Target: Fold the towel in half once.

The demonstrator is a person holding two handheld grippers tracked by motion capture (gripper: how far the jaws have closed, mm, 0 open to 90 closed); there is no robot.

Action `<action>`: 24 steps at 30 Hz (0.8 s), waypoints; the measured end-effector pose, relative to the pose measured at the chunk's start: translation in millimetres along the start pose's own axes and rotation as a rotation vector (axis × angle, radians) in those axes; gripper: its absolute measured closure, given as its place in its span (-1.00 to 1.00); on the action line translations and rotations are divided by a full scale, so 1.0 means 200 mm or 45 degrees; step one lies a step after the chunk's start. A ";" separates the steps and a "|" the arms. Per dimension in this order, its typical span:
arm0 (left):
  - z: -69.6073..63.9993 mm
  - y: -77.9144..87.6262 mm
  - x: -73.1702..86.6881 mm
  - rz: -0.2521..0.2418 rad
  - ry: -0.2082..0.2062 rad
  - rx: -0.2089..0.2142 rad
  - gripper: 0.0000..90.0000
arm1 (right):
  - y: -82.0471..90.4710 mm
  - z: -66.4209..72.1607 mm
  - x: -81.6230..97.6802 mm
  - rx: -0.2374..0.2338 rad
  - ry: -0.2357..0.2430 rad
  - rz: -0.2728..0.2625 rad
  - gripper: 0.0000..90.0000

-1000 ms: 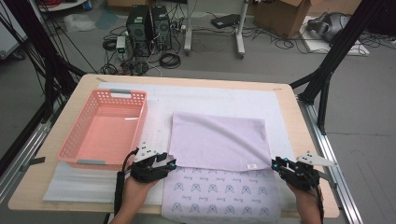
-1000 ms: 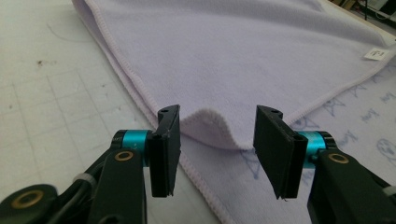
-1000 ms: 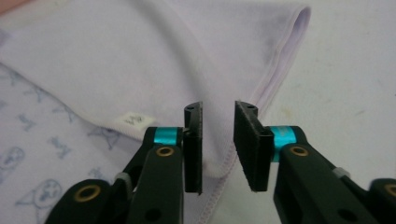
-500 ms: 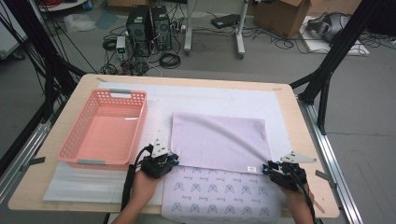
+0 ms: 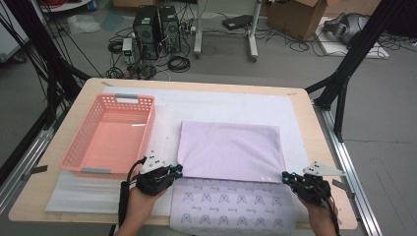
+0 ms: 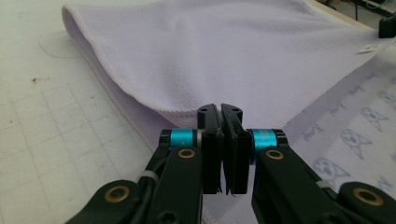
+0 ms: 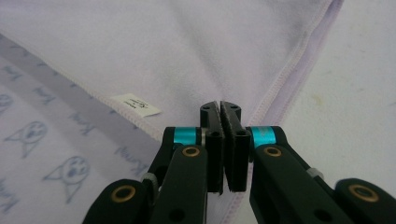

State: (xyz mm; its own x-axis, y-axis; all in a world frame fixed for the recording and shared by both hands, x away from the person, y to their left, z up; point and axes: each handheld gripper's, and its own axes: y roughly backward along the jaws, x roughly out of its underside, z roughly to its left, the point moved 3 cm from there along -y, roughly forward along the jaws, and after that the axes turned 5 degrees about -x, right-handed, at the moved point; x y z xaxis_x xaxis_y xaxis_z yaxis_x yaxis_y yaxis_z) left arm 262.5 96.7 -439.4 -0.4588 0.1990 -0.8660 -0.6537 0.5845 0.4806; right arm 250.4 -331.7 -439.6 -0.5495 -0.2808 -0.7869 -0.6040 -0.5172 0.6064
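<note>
Both grippers (image 5: 178, 170) (image 5: 286, 177) clamp lilac cloth (image 5: 228, 150) corners — label (image 7: 135, 104) legible in right gripper view.

I am not finding any text that I can really read. I am seeing a small white label (image 7: 135, 104) sewn at the hem of the lilac cloth (image 7: 187, 51); it is carrying tiny dark print, but this print is too small and blurred for me. The patterned cloth (image 7: 42, 154) under it is showing printed cat faces and short words beside them, looking like cursive writing, but I am not managing to make out the letters.
</note>
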 end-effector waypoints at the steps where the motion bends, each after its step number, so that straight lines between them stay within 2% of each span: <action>1: -0.01 0.01 0.01 -0.003 0.002 0.005 0.92 | 0.01 0.01 0.01 0.000 0.005 0.005 0.97; 4: -0.04 0.05 0.04 -0.004 0.012 0.020 0.92 | 0.04 0.03 0.02 -0.013 0.000 0.006 0.97; 7: -0.07 0.08 0.06 -0.009 0.000 0.027 0.92 | 0.07 0.04 0.04 -0.023 -0.004 0.005 0.97; 11: -0.11 0.12 0.11 0.004 -0.023 0.040 0.92 | 0.09 0.07 0.09 -0.029 0.001 0.037 0.97; 19: -0.13 0.16 0.17 -0.006 -0.035 0.046 0.91 | 0.13 0.12 0.14 -0.046 0.030 0.062 0.97; 24: -0.15 0.18 0.20 -0.007 -0.035 0.057 0.92 | 0.16 0.14 0.17 -0.058 0.024 0.074 0.97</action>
State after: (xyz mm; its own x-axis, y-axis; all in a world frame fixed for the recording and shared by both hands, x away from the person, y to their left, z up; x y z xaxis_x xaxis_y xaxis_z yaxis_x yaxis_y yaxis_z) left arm 203.0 102.6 -452.2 -0.4377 0.2169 -0.8726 -0.6284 0.6203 0.4694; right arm 196.1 -334.7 -444.7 -0.5714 -0.3267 -0.7528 -0.5441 -0.5359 0.6456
